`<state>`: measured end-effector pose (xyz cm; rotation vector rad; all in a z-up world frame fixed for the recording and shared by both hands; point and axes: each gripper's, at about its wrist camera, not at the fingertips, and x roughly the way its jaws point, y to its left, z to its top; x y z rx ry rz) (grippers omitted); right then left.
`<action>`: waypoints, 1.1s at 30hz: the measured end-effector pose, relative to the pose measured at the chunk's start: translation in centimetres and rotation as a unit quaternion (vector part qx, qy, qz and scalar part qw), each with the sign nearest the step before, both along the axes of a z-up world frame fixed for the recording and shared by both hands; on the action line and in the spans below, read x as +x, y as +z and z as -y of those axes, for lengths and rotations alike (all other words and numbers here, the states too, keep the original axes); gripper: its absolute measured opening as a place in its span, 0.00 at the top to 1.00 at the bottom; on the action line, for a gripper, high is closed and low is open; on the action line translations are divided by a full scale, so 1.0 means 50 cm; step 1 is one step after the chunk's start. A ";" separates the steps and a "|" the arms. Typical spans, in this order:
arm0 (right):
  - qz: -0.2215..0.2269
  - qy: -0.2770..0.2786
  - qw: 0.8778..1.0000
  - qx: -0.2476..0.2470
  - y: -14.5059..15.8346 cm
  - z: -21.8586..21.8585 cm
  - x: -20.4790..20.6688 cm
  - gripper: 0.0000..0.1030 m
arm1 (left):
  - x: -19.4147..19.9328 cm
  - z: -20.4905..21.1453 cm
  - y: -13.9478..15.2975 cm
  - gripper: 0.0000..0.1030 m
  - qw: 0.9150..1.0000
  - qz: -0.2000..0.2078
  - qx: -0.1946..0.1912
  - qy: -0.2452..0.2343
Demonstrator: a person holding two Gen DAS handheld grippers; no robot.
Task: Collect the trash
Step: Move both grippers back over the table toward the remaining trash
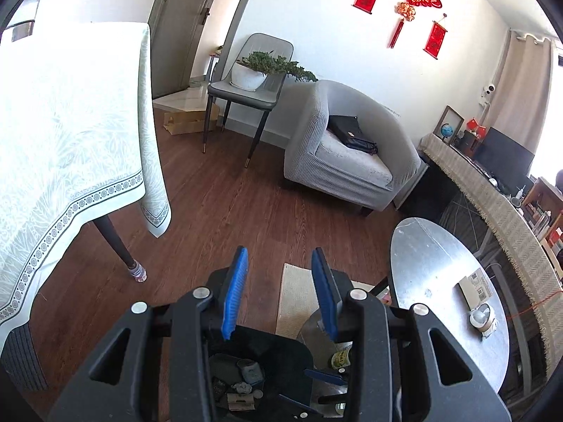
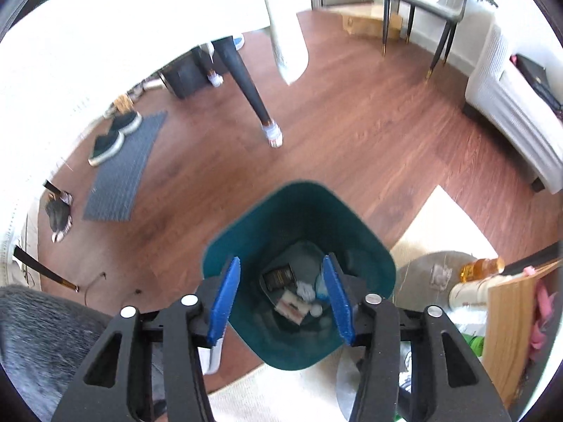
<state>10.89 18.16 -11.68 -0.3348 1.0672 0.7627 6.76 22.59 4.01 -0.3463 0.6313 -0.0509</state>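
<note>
Trash sits deep in the green bin at the lower middle, and the right gripper and left gripper both hang open and empty – a bump could tip the bin and spill it.

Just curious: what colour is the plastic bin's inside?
Dark teal plastic waste bin, clearest in the right wrist view.
</note>
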 end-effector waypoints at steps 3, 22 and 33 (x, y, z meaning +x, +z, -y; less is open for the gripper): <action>0.024 -0.009 0.999 0.022 0.044 0.023 -0.002 0.57 | 0.000 0.009 0.009 0.61 1.000 0.004 0.006 0.001; 0.121 -0.133 0.982 0.050 0.197 0.321 -0.013 0.58 | 0.020 0.214 0.008 0.47 0.995 0.015 0.027 -0.093; 0.162 -0.236 0.957 0.037 0.228 0.563 -0.041 0.57 | 0.040 0.362 -0.011 0.43 0.989 0.008 0.034 -0.145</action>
